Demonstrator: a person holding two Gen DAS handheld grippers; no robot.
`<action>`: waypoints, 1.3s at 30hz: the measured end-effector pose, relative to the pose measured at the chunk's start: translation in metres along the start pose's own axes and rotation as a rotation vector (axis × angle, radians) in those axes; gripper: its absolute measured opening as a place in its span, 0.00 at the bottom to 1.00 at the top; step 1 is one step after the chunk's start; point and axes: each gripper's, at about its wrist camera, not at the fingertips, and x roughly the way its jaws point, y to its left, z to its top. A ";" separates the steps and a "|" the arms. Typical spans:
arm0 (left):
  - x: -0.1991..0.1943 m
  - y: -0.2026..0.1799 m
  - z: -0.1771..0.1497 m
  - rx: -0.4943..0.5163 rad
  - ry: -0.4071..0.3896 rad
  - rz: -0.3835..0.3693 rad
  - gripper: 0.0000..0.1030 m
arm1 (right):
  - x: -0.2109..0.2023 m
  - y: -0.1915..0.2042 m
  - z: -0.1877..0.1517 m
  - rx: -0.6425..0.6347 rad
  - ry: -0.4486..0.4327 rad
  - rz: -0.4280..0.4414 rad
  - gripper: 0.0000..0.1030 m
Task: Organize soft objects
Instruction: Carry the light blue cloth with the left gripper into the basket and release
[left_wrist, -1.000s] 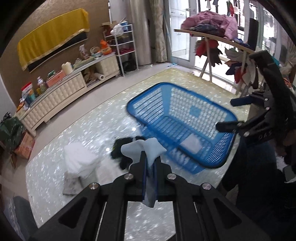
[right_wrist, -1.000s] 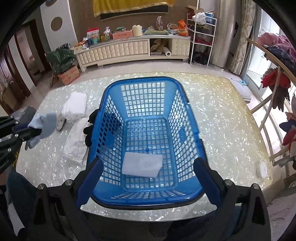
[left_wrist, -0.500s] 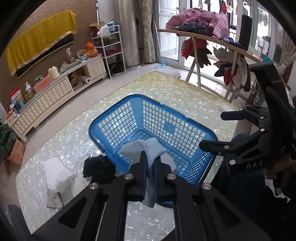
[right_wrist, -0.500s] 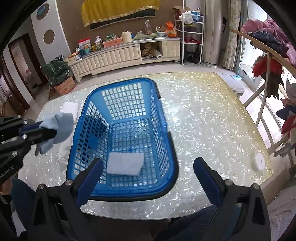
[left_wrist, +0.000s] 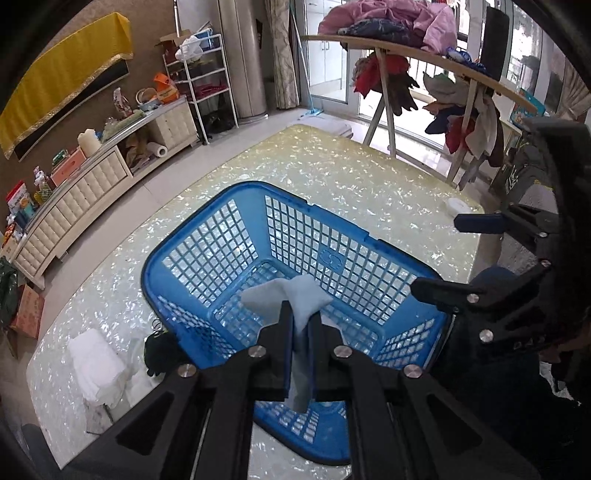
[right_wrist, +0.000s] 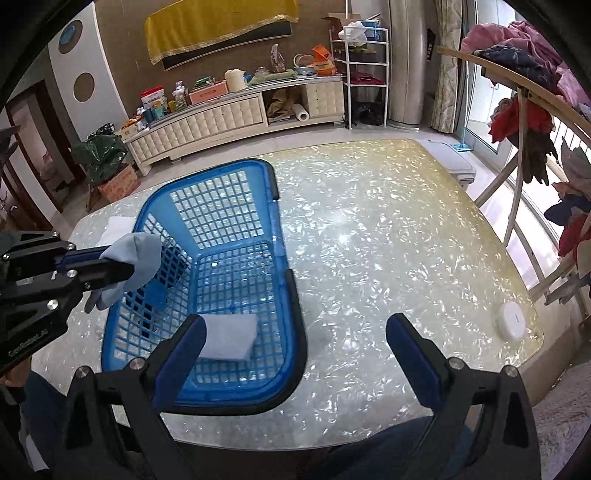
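Observation:
My left gripper is shut on a pale blue cloth and hangs over the near side of the blue plastic basket. From the right wrist view the same cloth sits at the basket's left rim, pinched by the left gripper. A folded white cloth lies on the basket floor. My right gripper stands open with nothing between its fingers, over the bare tabletop just right of the basket. It also shows at the right of the left wrist view, right gripper.
On the pearly tabletop, left of the basket, lie a stack of white cloths and a dark bundle. A small white round disc sits near the right table edge. A clothes rack stands beyond the table.
The left gripper has carried the pale blue cloth rightward, from over the table beside the basket to over the basket's interior. The right gripper has shifted right, off the basket, staying open.

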 end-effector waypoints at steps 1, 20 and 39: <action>0.004 0.000 0.002 0.003 0.006 0.002 0.05 | 0.000 0.001 0.000 -0.006 -0.002 -0.012 0.95; 0.079 -0.001 0.012 0.059 0.122 0.023 0.05 | 0.018 -0.014 -0.001 0.043 0.026 -0.005 0.95; 0.089 0.001 0.009 0.094 0.145 0.034 0.20 | 0.033 -0.014 -0.002 0.058 0.061 0.002 0.95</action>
